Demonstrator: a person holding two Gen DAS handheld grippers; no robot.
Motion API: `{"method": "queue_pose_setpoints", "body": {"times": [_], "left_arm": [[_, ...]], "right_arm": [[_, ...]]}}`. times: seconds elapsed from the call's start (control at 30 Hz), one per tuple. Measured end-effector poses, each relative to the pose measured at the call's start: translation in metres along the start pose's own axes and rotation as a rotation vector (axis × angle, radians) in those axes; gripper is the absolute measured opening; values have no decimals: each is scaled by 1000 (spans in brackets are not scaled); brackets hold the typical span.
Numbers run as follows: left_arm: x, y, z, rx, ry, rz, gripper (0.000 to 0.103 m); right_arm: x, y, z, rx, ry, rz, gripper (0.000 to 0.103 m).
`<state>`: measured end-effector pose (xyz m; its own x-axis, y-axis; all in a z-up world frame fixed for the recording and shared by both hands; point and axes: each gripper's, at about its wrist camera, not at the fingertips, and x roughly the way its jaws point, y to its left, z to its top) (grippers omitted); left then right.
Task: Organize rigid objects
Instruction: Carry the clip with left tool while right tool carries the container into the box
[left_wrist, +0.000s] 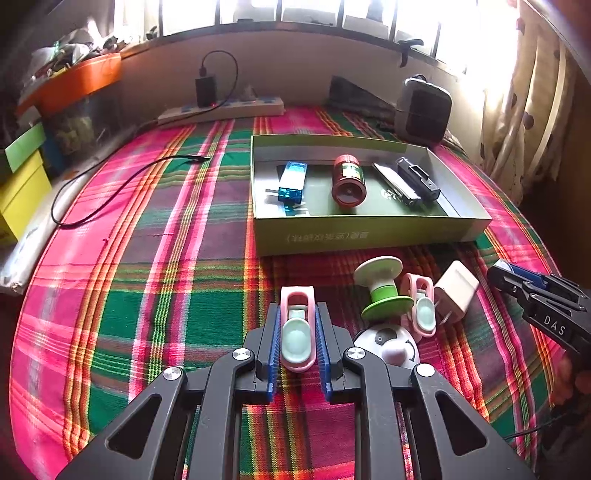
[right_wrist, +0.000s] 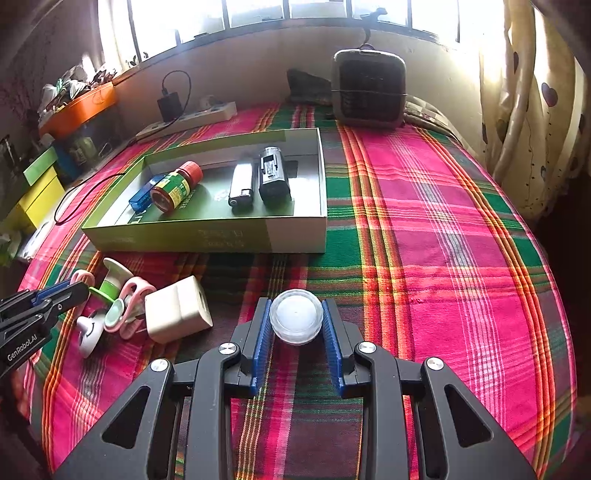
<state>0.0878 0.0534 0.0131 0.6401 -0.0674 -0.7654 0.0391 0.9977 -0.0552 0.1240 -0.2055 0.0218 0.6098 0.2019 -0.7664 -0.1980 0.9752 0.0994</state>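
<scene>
**Desk:** Nearest the lens, what are the tongs doing?

**Photographer:** Blue-padded fingers of the left gripper (left_wrist: 298, 334) are pressed against a pink clip (left_wrist: 297, 328) with a mint-green pad, pinching it by its long sides. On the other side, the right gripper (right_wrist: 296, 322) pinches a small round clear-and-white container (right_wrist: 296, 321) between its pads. Both sit low over the plaid cloth (left_wrist: 147, 277) in pink, green and orange.

**Desk:** And the rest of the objects?

**Photographer:** A loose cluster lies between the two grippers: a green-and-white spool (left_wrist: 382, 288) tipped on its side, a second pink clip (left_wrist: 421, 310) touching it, a white plug adapter (left_wrist: 456, 291) just beside that, and a white rounded toy (left_wrist: 391, 345) with dark markings in front of the spool.

**Desk:** Where does the box sit?

**Photographer:** Beyond the cluster, an open green box (left_wrist: 369, 232) rests on the cloth. Inside, from left to right in the left wrist view: a blue translucent case (left_wrist: 291, 182), a red-brown bottle (left_wrist: 348, 180) lying on its side, a silver-and-black device (left_wrist: 397, 184), and a black device (left_wrist: 417, 179) against it.

**Desk:** Background?

**Photographer:** A white power strip (left_wrist: 221, 109) with a black charger (left_wrist: 205, 90) plugged in runs along the wall under a bright window. A black cable (left_wrist: 122, 188) trails across the cloth at left, and a small grey heater (right_wrist: 369, 86) stands at the far edge, near a patterned curtain (right_wrist: 532, 110).
</scene>
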Motion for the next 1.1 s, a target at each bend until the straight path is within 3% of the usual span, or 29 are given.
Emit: {"method": "queue_pose_setpoints", "body": {"times": [1.1], "left_arm": [[-28,-2,20,15,-66,-36,17]], "right_arm": [[-24,12,16,-39,-65,46,29]]}}
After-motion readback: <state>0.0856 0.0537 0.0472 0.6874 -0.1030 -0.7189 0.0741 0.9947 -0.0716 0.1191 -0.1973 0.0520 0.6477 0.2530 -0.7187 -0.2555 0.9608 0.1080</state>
